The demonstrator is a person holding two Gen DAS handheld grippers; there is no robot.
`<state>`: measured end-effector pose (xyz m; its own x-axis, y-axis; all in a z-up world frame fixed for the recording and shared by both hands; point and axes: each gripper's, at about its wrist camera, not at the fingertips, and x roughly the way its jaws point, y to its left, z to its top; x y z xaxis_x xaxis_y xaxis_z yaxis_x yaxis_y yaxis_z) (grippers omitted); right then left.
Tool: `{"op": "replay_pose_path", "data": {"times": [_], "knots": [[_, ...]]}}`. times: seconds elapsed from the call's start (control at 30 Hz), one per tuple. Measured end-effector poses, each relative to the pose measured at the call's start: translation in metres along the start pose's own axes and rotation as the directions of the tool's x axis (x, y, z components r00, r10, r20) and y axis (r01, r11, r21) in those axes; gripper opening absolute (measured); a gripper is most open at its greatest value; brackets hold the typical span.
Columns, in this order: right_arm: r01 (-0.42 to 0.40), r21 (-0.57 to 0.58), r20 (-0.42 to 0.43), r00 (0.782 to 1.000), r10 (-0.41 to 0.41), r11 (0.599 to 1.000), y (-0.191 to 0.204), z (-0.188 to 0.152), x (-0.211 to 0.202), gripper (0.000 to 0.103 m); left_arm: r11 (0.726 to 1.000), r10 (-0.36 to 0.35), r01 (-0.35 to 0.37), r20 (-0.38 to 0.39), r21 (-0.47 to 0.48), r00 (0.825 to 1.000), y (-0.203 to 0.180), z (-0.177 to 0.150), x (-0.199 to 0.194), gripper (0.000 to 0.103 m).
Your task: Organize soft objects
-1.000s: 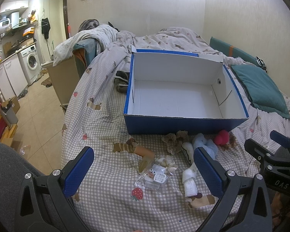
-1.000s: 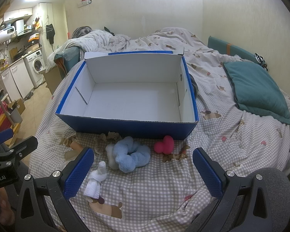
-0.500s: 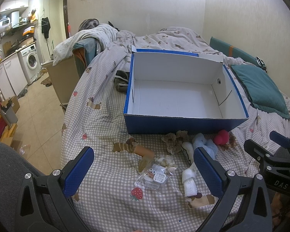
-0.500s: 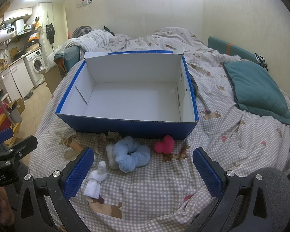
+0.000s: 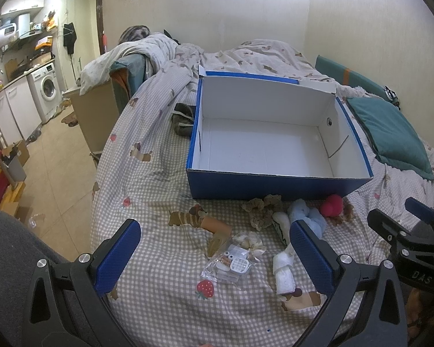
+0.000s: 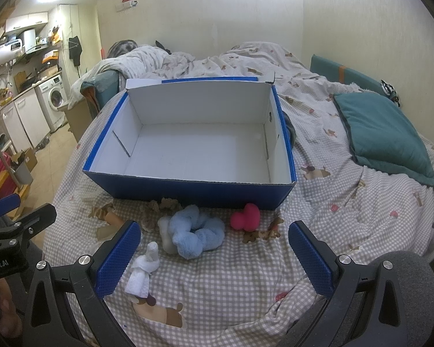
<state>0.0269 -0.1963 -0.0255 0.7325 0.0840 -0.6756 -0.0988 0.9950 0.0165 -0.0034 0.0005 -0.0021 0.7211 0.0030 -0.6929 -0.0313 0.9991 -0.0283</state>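
we have nothing packed yet — the blue box (image 6: 188, 186) sits on the bed (image 6: 347, 202) with its white floor bare. the soft things all lie just in front of it: blue scrunchie (image 6: 196, 231), pink heart (image 6: 245, 217), beige scrunchie (image 5: 261, 212), white roll (image 6: 143, 269), and a clear packet (image 5: 228, 264) nearer us. our left gripper (image 5: 214, 248) and right gripper (image 6: 212, 256) both hang wide and hold nothing, short of the pile. every piece is left to lift in — we judge the task barely begun.
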Motion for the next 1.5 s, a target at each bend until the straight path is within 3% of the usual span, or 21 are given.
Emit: {"op": "replay_pose_path", "data": {"times": [0.67,0.83,0.97,1.13,1.43,1.5], "knots": [[-0.005,0.025,-0.016,1.0,0.006,1.0,-0.004,0.0,0.002,0.103,1.0,-0.003,0.003,-0.014,0.004,1.0,0.003,0.001,0.006,0.103],[-0.032,0.048,-0.071,0.997,0.035,0.998,-0.007,0.007,0.005,0.103,0.999,-0.006,0.001,-0.104,-0.045,0.995,0.012,0.008,0.01,0.103],[-0.072,0.09,-0.137,0.987,0.084,0.993,-0.008,0.012,0.011,0.103,0.998,0.05,-0.054,-0.133,-0.031,0.99,0.013,0.015,0.013,0.103],[-0.103,0.146,-0.211,0.968,0.133,0.984,-0.007,0.015,0.023,0.103,0.999,0.034,-0.039,-0.217,-0.02,0.976,0.017,0.024,0.029,0.103],[-0.144,0.169,-0.341,0.92,0.195,0.975,0.0,0.015,0.047,0.103,1.0,-0.004,0.005,-0.384,0.001,0.923,0.021,0.043,0.071,0.103],[-0.154,0.198,-0.332,0.919,0.214,0.968,-0.001,0.015,0.05,0.103,1.0,0.004,-0.008,-0.392,-0.01,0.92,0.026,0.045,0.079,0.103]]}}
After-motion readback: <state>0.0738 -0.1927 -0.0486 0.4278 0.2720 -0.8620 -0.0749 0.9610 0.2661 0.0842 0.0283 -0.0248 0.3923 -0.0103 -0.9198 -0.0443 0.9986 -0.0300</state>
